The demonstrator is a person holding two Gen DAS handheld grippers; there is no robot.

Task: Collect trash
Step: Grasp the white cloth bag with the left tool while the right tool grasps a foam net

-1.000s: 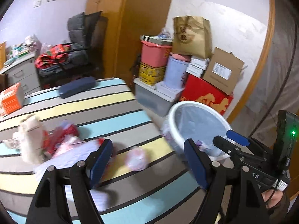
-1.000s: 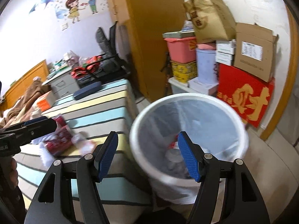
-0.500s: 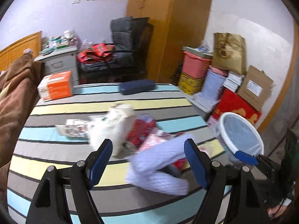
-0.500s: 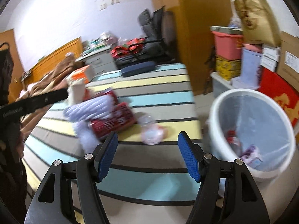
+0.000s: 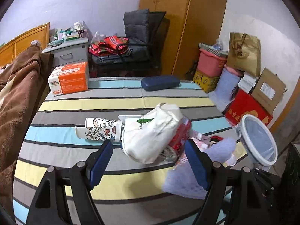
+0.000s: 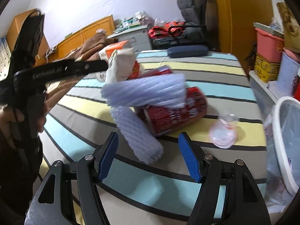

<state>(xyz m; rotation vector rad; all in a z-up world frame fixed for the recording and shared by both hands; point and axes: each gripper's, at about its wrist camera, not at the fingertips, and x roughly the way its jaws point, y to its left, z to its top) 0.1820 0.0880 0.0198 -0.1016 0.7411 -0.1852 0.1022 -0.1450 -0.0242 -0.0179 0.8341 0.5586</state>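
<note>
A pile of trash lies on the striped table (image 5: 78, 170): a white crumpled bag (image 5: 150, 135), a patterned paper cup (image 5: 99, 129), a red can (image 6: 176, 110), lilac foam netting (image 6: 138, 131) and a clear plastic cup (image 6: 224, 131). A white bin with a liner (image 5: 258, 142) stands off the table's right edge; it also shows in the right wrist view (image 6: 285, 142). My left gripper (image 5: 148, 165) is open and empty just before the white bag. My right gripper (image 6: 148, 157) is open and empty in front of the foam netting.
An orange box (image 5: 69, 78) and a dark blue case (image 5: 160, 82) sit at the table's far side. A brown blanket (image 5: 16, 97) lies on the left. Boxes and tubs (image 5: 234, 78) are stacked by the right wall. A chair (image 5: 136, 39) stands behind.
Both grippers swung left, away from the bin and toward the trash pile. The left now faces the white bag, the right the foam netting. Both stay open.
</note>
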